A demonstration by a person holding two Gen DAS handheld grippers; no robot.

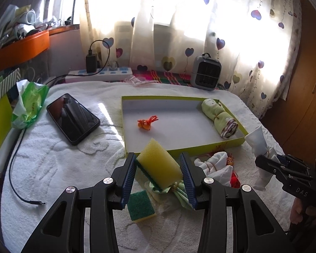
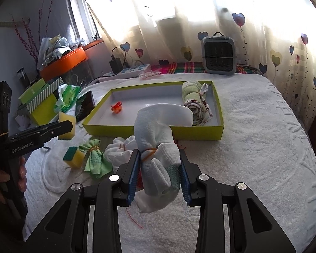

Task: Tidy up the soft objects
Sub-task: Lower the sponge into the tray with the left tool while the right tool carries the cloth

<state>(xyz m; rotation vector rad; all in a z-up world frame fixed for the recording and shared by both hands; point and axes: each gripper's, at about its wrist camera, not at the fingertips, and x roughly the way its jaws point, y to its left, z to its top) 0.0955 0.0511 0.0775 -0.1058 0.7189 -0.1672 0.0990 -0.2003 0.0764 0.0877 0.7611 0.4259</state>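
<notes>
1. Loose items on the bed: a second sponge (image 1: pixel 141 206), green side up; a green cloth bundle (image 2: pixel 95 158) tied with a band; a white cloth bundle (image 2: pixel 121 150); red thread beside them. All lie close together just in front of the tray.
2. Tray (image 1: pixel 179 147), shallow, lime-green rim, pale floor. Holds a rolled green towel (image 1: pixel 219 117) at its right end and a small orange tied item (image 1: pixel 146 123) near the middle.
3. Left of the tray: black phone (image 1: pixel 72 118), green tissue pack (image 1: pixel 28 103), loose charging cable (image 1: pixel 16 168).
4. Surface: white terry bedcover (image 2: pixel 252 137). Behind: power strip (image 1: pixel 103 73), small grey heater (image 2: pixel 218 55), heart-print curtain (image 1: pixel 252 31) lit by sun.
5. Left gripper (image 1: pixel 159 176): jaws closed on a yellow sponge (image 1: pixel 158 164), tilted, raised above the loose items, near the tray's front edge.
6. Right gripper (image 2: pixel 159 176): jaws clamped on a banded white sock bundle (image 2: pixel 160 139), its upper end curling towards the tray's front rim.
</notes>
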